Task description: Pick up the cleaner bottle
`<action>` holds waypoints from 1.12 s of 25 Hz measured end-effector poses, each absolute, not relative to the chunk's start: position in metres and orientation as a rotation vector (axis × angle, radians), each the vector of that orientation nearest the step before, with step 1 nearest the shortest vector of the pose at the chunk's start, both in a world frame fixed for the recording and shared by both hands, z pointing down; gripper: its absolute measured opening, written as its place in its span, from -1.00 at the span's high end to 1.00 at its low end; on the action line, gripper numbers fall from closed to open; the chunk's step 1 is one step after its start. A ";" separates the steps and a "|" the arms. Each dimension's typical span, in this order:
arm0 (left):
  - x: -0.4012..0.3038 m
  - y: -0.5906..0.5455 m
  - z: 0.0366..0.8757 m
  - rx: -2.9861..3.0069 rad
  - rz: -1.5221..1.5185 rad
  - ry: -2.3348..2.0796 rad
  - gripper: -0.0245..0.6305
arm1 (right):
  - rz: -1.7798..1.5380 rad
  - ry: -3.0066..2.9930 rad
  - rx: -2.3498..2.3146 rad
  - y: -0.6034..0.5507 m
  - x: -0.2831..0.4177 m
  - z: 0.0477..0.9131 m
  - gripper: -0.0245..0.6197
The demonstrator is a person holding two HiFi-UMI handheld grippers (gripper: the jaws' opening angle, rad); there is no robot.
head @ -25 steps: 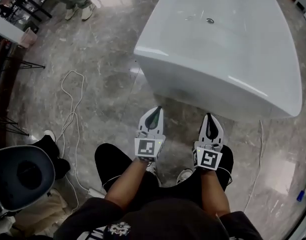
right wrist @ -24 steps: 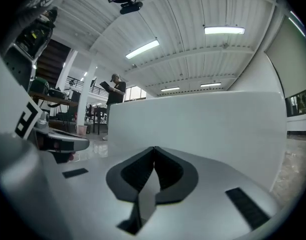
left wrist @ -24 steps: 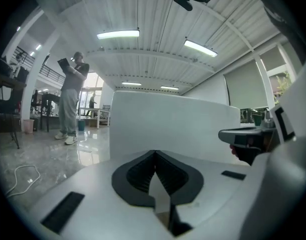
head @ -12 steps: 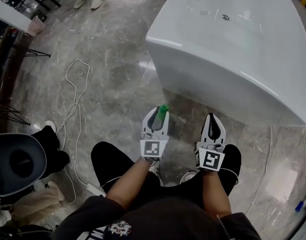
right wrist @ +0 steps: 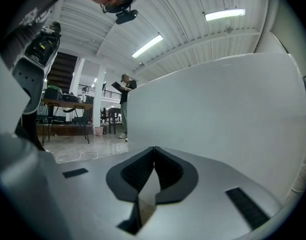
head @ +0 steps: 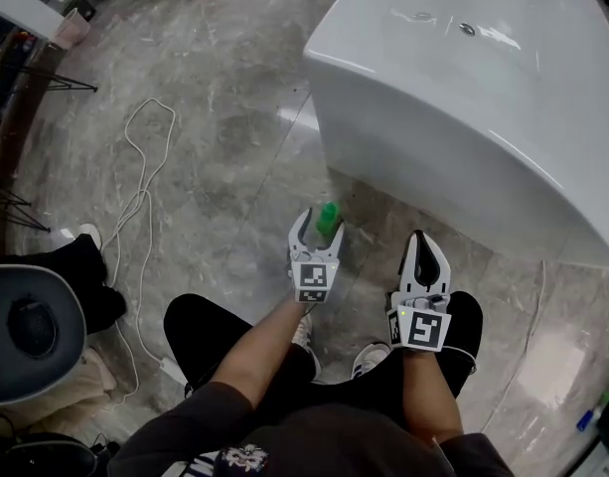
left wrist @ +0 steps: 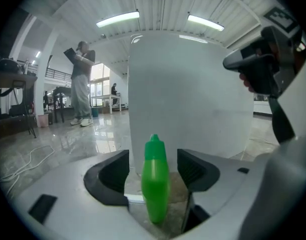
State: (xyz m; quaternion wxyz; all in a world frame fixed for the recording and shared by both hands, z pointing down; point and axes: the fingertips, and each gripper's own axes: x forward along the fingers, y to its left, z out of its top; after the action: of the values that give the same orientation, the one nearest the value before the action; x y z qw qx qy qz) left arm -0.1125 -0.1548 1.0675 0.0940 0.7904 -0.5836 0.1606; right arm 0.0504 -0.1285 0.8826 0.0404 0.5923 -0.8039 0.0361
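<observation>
A small green cleaner bottle (head: 328,219) stands upright on the marble floor, close to the foot of the white bathtub (head: 463,117). My left gripper (head: 322,225) is low over the floor and its jaws have just been opening. They now stand wide on either side of the bottle (left wrist: 155,184), and the pads do not touch it. The tub wall (left wrist: 192,94) rises right behind it. To the right my right gripper (head: 419,238) is shut and empty, its jaws (right wrist: 153,154) pointing at the tub's side.
A white cable (head: 145,197) loops over the floor at the left. A grey round seat (head: 31,331) stands at the lower left. In the left gripper view a person (left wrist: 80,84) stands far back in the room. My legs and shoes are under both grippers.
My left gripper has sunk toward the floor and gone from shut to wide open, and the green bottle now stands between its jaws. The right gripper has come down a little, still shut.
</observation>
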 end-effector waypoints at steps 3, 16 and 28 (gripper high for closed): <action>-0.112 -0.157 1.097 2.316 0.507 -1.715 0.04 | 0.116 -2.474 1.783 -0.124 0.049 0.887 0.87; -0.105 -0.195 1.154 2.250 0.510 -1.749 0.04 | 0.128 -2.432 1.739 -0.108 0.056 0.901 0.87; -0.105 -0.203 1.155 2.281 0.540 -1.700 0.35 | 0.112 -2.445 1.739 -0.109 0.049 0.899 0.87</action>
State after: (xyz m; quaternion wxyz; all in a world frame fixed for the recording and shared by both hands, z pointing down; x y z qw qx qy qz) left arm -0.1047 -0.2027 1.1555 0.1227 0.7819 -0.5825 0.1849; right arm 0.0493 -0.1085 0.8992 0.0696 0.5777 -0.8124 0.0373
